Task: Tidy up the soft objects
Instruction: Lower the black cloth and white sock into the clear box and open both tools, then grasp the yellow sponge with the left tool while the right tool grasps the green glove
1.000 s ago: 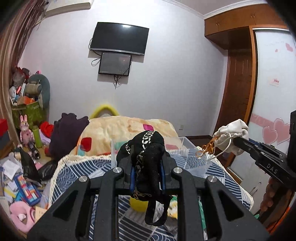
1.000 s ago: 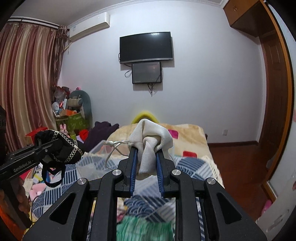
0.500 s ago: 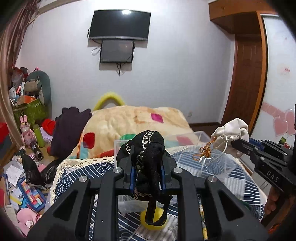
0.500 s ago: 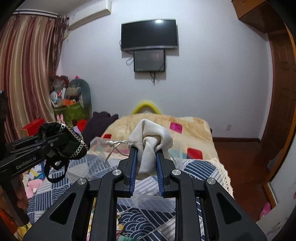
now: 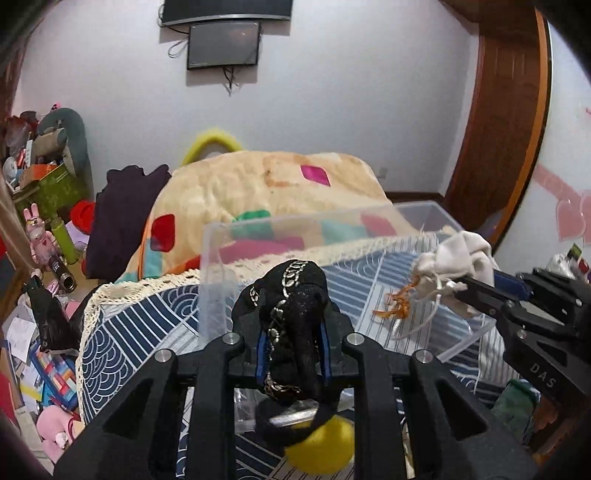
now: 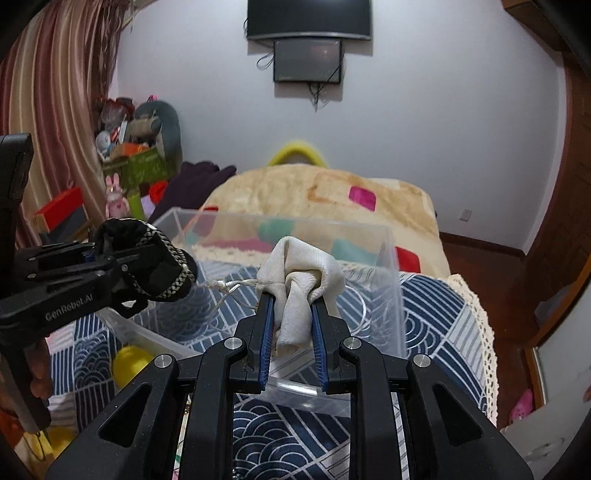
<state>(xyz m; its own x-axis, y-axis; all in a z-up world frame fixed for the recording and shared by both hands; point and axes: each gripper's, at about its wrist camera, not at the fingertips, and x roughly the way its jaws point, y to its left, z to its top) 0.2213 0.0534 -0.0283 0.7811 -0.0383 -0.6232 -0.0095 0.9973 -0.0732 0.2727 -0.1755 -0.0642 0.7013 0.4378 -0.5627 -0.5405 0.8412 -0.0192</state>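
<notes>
— Two grippers, both loaded? Any writing?
— Left gripper (image 5: 291,332), marked "GenRobot.AI", pinching black chain-trimmed pouch (image 5: 295,317); right gripper (image 6: 291,306), marked "DAS", clamping cream drawstring pouch (image 6: 301,284) — both held over clear plastic bin (image 6: 388,295) on blue patterned bedspread (image 6: 436,314).

yellow ball (image 5: 320,453): top hidden by black pouch (image 5: 295,325) | TV (image 6: 308,18): cut by top edge

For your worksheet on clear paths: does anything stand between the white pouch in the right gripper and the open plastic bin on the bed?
Nothing visible does. The white pouch hangs over the clear bin, which shows no lid; the black pouch sits off to the left.
</notes>
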